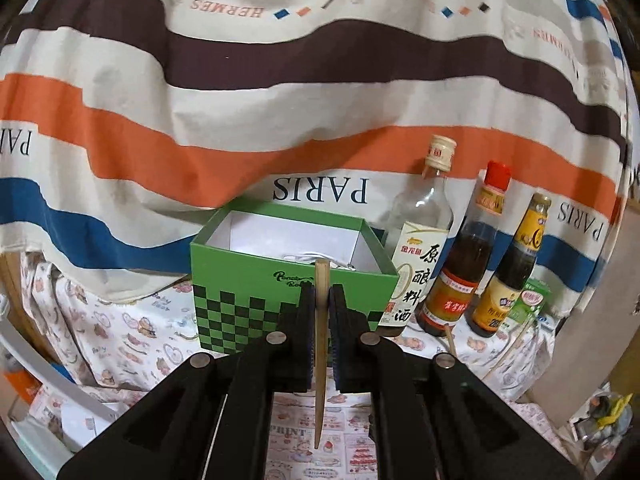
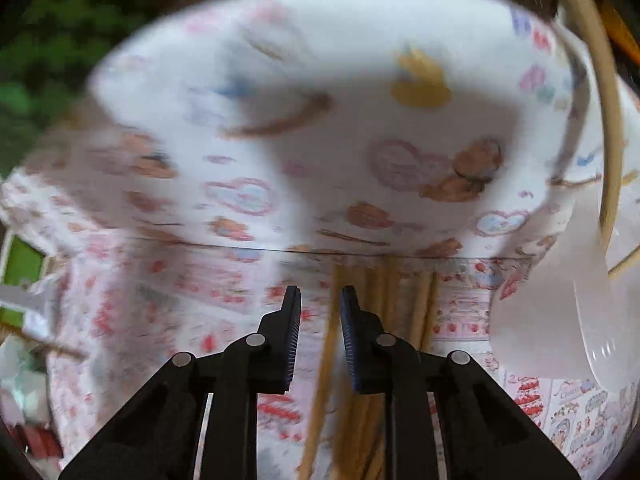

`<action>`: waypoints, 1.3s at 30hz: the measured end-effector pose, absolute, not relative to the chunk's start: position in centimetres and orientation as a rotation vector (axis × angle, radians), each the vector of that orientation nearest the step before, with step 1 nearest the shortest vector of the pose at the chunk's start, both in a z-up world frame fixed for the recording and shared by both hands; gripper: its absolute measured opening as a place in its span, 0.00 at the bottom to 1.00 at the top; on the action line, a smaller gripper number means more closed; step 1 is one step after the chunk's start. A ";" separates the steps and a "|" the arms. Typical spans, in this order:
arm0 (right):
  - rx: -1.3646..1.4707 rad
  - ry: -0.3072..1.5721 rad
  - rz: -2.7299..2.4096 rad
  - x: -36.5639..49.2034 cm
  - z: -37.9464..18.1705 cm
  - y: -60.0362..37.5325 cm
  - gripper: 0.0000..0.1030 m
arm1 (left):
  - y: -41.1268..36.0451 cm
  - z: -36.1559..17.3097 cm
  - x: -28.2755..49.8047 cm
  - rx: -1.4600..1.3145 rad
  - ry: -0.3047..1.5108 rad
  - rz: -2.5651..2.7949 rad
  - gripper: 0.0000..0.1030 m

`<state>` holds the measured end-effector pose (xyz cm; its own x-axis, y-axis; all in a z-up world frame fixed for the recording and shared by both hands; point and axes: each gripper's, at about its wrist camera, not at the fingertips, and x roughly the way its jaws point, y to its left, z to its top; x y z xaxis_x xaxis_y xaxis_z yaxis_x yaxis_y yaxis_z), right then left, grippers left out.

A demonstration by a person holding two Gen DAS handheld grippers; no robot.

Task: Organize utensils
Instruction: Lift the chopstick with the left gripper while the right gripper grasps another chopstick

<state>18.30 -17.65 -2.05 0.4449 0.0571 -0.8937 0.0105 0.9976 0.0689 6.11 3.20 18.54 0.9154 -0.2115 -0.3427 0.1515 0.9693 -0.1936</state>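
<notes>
My left gripper (image 1: 320, 292) is shut on a wooden chopstick (image 1: 321, 360), held upright in front of an open green checkered box (image 1: 248, 312). White utensils (image 1: 316, 260) lie inside the box. My right gripper (image 2: 320, 300) is open and hovers low over several wooden chopsticks (image 2: 376, 360) lying on the patterned tablecloth (image 2: 320, 140); one chopstick lies between its fingers. The right wrist view is blurred. A white spoon (image 2: 560, 328) lies to the right of the chopsticks.
Three condiment bottles stand right of the box: a clear one (image 1: 424, 240), a red-capped one (image 1: 464, 264) and a yellow-capped one (image 1: 508, 272). A small green carton (image 1: 532, 304) sits behind them. A striped cloth (image 1: 280, 80) hangs behind. A curved wooden rim (image 2: 600, 100) shows at right.
</notes>
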 end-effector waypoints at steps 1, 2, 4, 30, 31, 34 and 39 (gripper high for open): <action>0.068 1.113 0.035 18.5 -2.3 -17.7 0.19 | 3.5 18.7 6.0 -0.169 0.363 -0.181 0.06; 0.062 1.103 0.042 18.6 -2.4 -17.6 0.17 | 3.7 18.7 5.9 -0.169 0.360 -0.170 0.06; 0.060 1.111 0.042 19.0 -2.6 -17.4 0.15 | 3.9 18.7 5.9 -0.173 0.365 -0.163 0.05; 0.140 0.555 0.176 7.6 14.4 -15.8 0.08 | 1.8 20.7 3.0 -0.149 0.346 -0.130 0.06; 0.152 0.526 0.180 6.7 15.4 -16.4 0.08 | 1.5 21.0 2.6 -0.146 0.333 -0.133 0.06; 0.184 0.391 0.171 3.8 18.7 -18.6 0.08 | 0.8 21.4 1.8 -0.143 0.300 -0.137 0.06; 0.201 0.229 0.089 0.0 21.8 -24.6 0.08 | -0.5 21.6 1.3 -0.130 0.268 -0.145 0.06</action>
<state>-0.04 -24.64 21.84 0.9700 0.1102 -0.2168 -0.0645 0.9760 0.2078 1.28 -0.54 21.64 0.9539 -0.1599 -0.2541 0.1254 0.9812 -0.1468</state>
